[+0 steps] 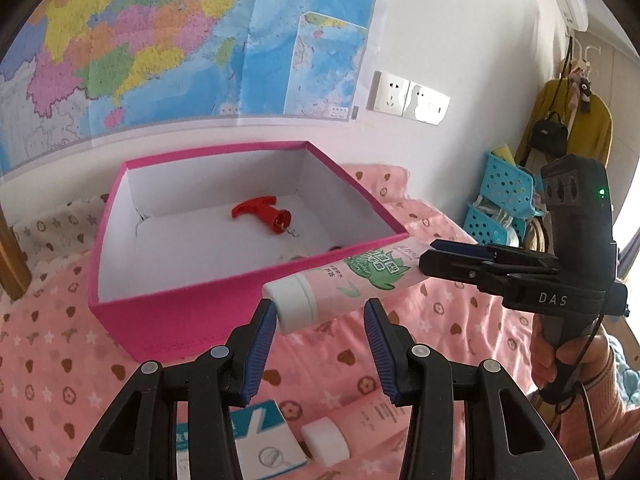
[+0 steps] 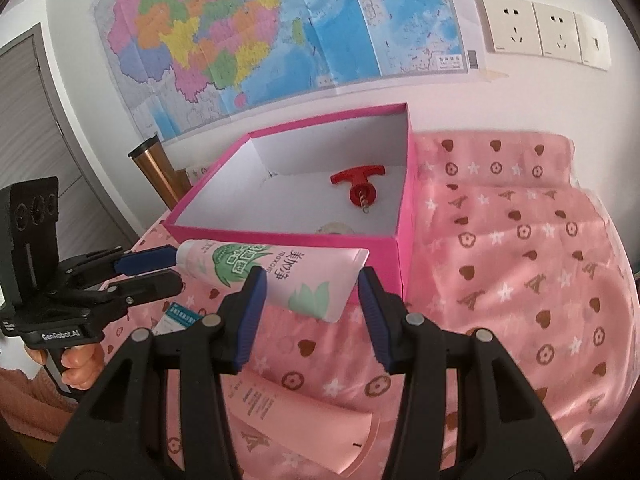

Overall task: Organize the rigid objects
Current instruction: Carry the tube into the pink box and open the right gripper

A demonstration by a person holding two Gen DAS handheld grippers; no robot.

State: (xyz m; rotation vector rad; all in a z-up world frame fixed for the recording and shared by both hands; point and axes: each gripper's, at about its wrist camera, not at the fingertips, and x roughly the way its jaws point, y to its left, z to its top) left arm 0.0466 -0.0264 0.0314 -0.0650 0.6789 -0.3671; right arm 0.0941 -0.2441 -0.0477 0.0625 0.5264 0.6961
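Note:
A pink tube [image 1: 360, 276] with a white cap [image 1: 294, 306] and green leaf print hangs level above the bed, just in front of the pink box [image 1: 180, 312]. My right gripper [image 2: 310, 280] is shut on the tube's [image 2: 280, 276] flat crimped end; in the left wrist view the right gripper [image 1: 436, 256] clamps that end from the right. My left gripper [image 1: 320, 312] stands open around the cap, which touches one pad while the other pad stays apart. A red corkscrew [image 2: 358, 186] lies inside the box [image 2: 404, 248].
On the pink patterned bedding [image 2: 520, 280] below lie a second pink tube [image 2: 304, 412] with a white cap [image 1: 324, 438] and a blue-and-white packet [image 1: 256, 428]. A copper-coloured cylinder [image 2: 156, 172] stands left of the box. Blue baskets [image 1: 500, 192] sit by the wall.

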